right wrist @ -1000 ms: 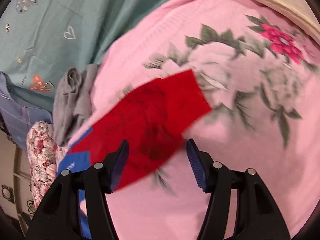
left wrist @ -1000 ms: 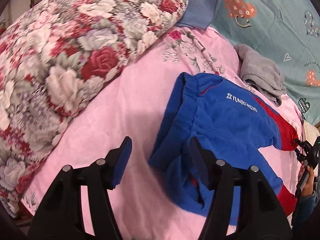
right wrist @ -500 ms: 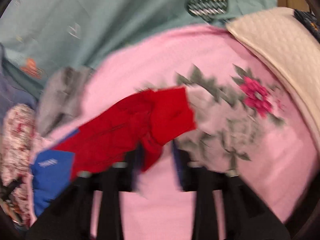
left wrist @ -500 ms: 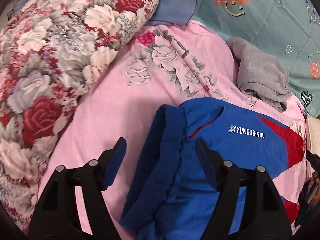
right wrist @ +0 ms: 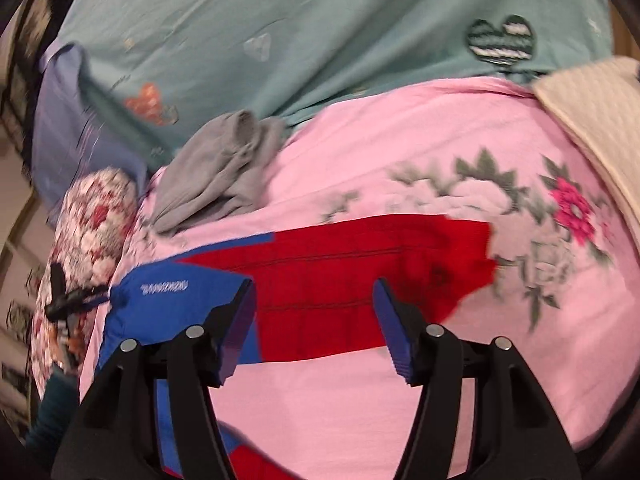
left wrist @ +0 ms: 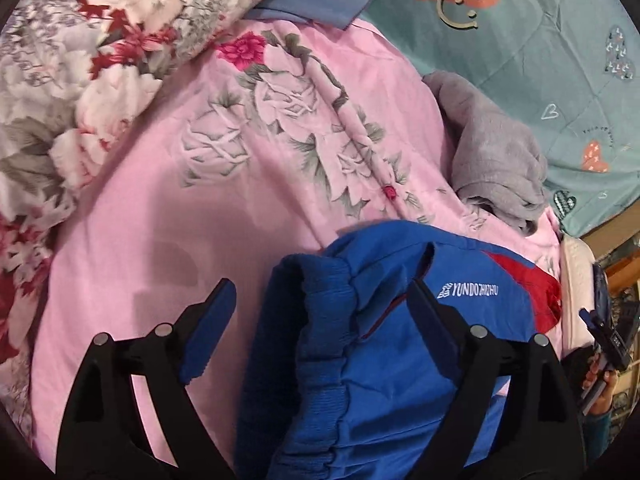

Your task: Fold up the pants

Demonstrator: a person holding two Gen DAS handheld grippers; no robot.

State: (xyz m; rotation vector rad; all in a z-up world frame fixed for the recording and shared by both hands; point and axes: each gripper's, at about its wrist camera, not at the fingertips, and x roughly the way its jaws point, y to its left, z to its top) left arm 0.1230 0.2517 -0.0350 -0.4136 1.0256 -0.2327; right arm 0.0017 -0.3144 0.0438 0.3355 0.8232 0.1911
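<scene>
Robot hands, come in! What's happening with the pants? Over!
Left gripper open over waistband. Right gripper open above red leg. Pants flat on pink sheet. Gray cloth beside, not blocking.

I see a bed covered by a pink floral-printed sheet [left wrist: 168, 216]. Directly on it lie the blue-and-red fabric pants [left wrist: 384, 344], a crumpled grey cloth garment [left wrist: 496, 160], and a rose-patterned quilt [left wrist: 80, 60] alongside a teal heart-printed blanket [left wrist: 540, 40].

Blue-red pants [left wrist: 400, 340]; pink floral sheet [left wrist: 160, 220]; grey garment [left wrist: 492, 160].
</scene>
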